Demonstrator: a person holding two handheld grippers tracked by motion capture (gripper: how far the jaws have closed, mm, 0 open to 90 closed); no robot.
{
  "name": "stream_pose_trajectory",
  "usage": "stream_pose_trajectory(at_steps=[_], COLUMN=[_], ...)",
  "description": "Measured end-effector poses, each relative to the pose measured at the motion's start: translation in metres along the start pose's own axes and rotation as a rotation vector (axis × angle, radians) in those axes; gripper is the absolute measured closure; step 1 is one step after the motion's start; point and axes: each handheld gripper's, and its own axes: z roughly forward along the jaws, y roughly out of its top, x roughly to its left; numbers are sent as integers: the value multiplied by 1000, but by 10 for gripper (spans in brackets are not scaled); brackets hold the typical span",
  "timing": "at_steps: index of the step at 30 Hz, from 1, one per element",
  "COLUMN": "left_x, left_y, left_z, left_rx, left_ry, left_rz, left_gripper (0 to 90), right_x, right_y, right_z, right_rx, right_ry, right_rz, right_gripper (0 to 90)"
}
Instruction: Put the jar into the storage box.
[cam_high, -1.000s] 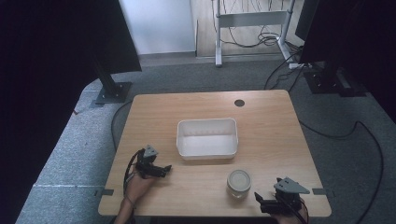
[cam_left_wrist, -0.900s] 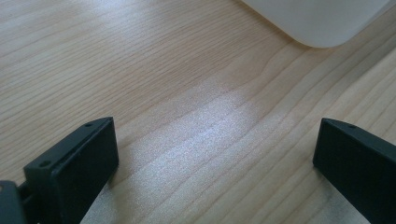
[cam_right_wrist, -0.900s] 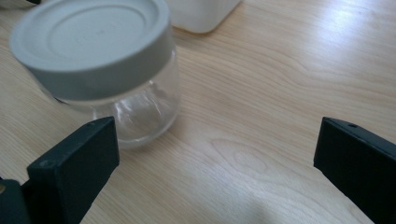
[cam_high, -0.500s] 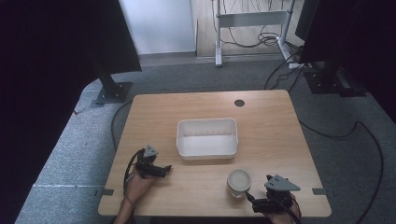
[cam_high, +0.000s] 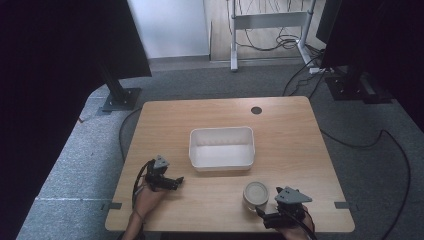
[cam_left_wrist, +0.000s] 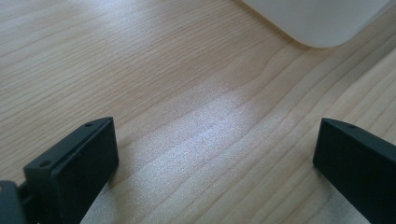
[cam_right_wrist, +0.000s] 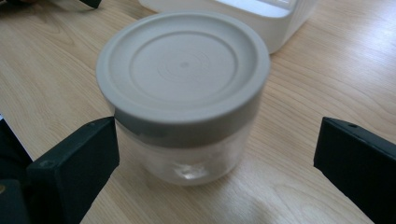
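The left gripper (cam_high: 176, 181) is held low over the table (cam_high: 300, 150), near the front left edge. Its jaws are spread wide apart, and nothing is held between them. Bare wood is seen under them in the left gripper view, and a corner of the white tub (cam_left_wrist: 322, 21) is seen farther off.

The white tub (cam_high: 221, 148) is set in the middle of the table.

The jar (cam_high: 256, 195) is stood upright near the front edge, just in front of the tub. It is made of clear glass and is shut with a pale lid (cam_right_wrist: 183, 65).

The right gripper (cam_high: 264, 216) is held just beside the jar. Its jaws are spread wide too. In the right gripper view the jar is seen between them, close to one jaw, but it is not squeezed.
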Motion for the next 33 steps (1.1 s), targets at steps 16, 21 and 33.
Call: stream_pose_trajectory(at_steps=[16, 21, 33], left_x=[0, 0, 0], left_y=[0, 0, 0], left_z=[0, 0, 0], left_rx=[-2, -2, -2], left_ry=[0, 0, 0], left_rz=[-2, -2, -2], left_gripper=[0, 0, 0], right_x=[6, 7, 10], right_y=[10, 11, 10], right_z=[21, 26, 42], right_rx=[10, 16, 38], right_ry=[32, 38, 39], right_rz=[-22, -26, -37], right_gripper=[3, 11, 81])
